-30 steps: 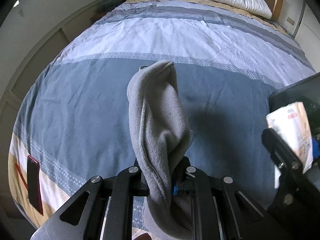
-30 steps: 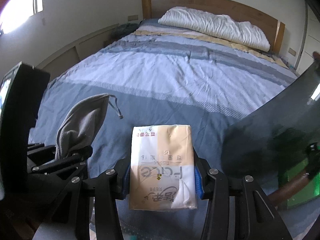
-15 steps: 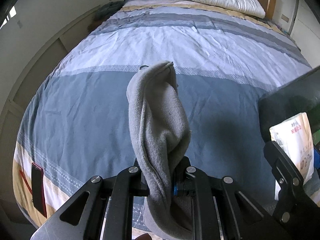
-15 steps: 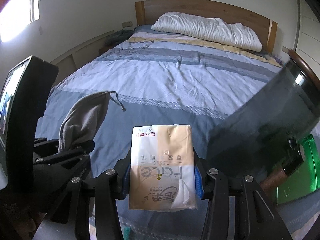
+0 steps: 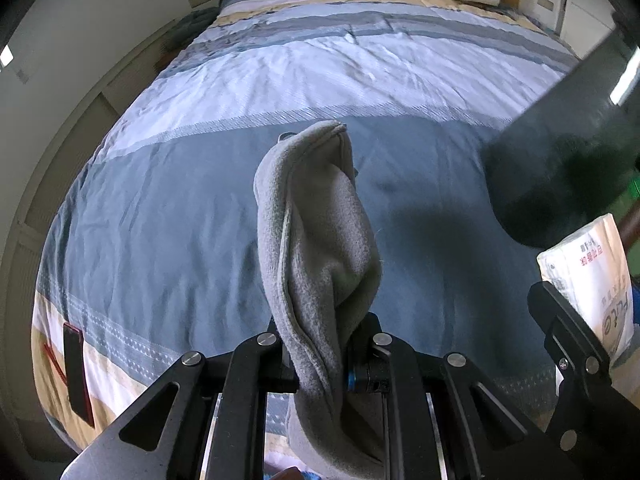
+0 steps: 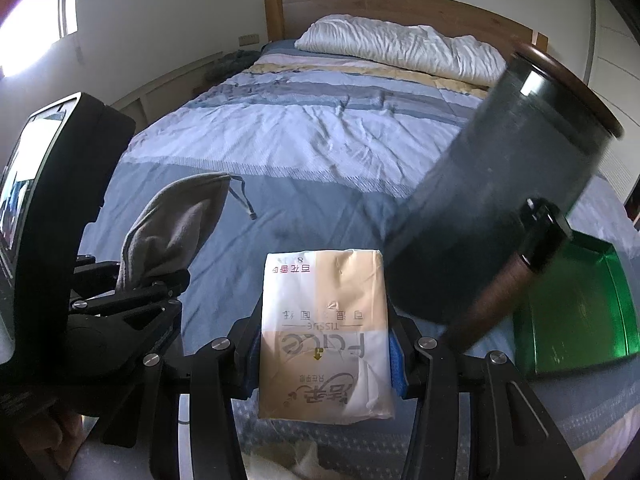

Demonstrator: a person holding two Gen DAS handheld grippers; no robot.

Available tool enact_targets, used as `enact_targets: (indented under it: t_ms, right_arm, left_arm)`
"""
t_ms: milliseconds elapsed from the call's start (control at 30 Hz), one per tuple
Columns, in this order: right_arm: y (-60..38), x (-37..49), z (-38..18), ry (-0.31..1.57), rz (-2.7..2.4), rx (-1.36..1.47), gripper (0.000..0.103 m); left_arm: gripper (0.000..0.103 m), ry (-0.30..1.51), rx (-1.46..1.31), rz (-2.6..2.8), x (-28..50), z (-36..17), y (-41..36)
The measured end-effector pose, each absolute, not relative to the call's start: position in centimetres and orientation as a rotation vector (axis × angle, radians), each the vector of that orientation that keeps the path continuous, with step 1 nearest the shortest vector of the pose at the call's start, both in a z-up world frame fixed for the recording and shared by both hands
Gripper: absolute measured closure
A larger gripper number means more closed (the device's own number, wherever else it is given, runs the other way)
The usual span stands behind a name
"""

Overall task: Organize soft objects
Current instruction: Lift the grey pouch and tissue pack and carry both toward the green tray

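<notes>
While the left gripper [image 5: 322,354] pinches a grey fleece cloth [image 5: 318,240] at the bottom centre of the left wrist view, its jaws nearly together, the cloth stands up from them in a tall fold over the bed [image 5: 168,216]. A cord [image 6: 244,200] hangs from the cloth's upper end, seen in the right wrist view at middle left. The right gripper [image 6: 324,354] is clamped on a tissue pack [image 6: 324,332] at the bottom centre of its own view, the blue pads pressing the pack's two sides at a middling width; the pack's print reads upside down. In the left wrist view the same pack shows at the right edge. A dark cylinder [image 6: 508,184] with a brown rim fills the right of the right wrist view, blurred, and a green tray [image 6: 576,304] lies on the bed just below it at lower right. A white pillow [image 6: 400,48] lies at the headboard [image 6: 400,8] at top centre. A red-edged dark object [image 5: 76,372] lies on the bed at lower left of the left wrist view.
</notes>
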State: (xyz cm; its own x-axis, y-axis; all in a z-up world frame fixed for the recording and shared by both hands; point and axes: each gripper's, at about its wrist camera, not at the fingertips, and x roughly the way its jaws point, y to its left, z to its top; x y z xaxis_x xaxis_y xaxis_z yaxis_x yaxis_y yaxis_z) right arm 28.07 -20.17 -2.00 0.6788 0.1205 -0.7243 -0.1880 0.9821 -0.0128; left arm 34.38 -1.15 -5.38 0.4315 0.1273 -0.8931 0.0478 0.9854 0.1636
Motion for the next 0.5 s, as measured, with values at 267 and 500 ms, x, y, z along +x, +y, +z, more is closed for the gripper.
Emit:
enact_targets:
  t_ms: [267,500]
  right_arm:
    - [-21.8,25.9,-1.7,0.825,0.156,-0.072,0.056]
    - [-23.7,23.6,-1.0,0.839,0.129,-0.048,0.056]
  left_arm:
    - [0.091,1.128,0.213,0.005,32.5,-5.3,-3.5]
    - [0.091,1.12,0.247,-0.032,31.2,-4.9,-5.8]
